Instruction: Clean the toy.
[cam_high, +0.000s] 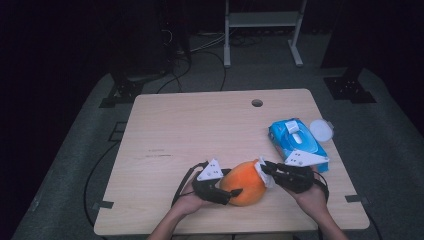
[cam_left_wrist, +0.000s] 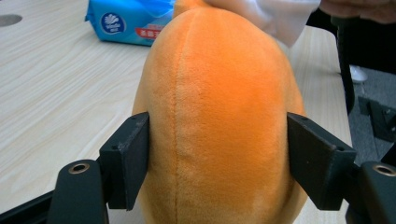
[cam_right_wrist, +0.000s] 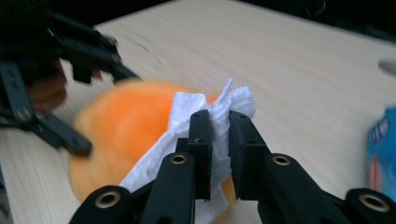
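An orange plush toy (cam_high: 245, 182) lies near the front edge of the wooden table (cam_high: 200, 130). My left gripper (cam_high: 226, 189) is shut on it from the left; in the left gripper view both black pads press into the sides of the plush toy (cam_left_wrist: 217, 116). My right gripper (cam_high: 263, 169) is shut on a white wipe (cam_high: 264, 175) and holds it against the toy's right end. In the right gripper view the wipe (cam_right_wrist: 219, 109) is pinched between the jaws of my right gripper (cam_right_wrist: 220, 126), with the blurred orange plush toy (cam_right_wrist: 121, 130) behind it.
A blue pack of wet wipes (cam_high: 296, 141) lies at the table's right side, with a round white lid (cam_high: 321, 129) beside it near the edge. A cable hole (cam_high: 257, 103) is at the back of the table. Cables and a metal frame stand on the floor beyond.
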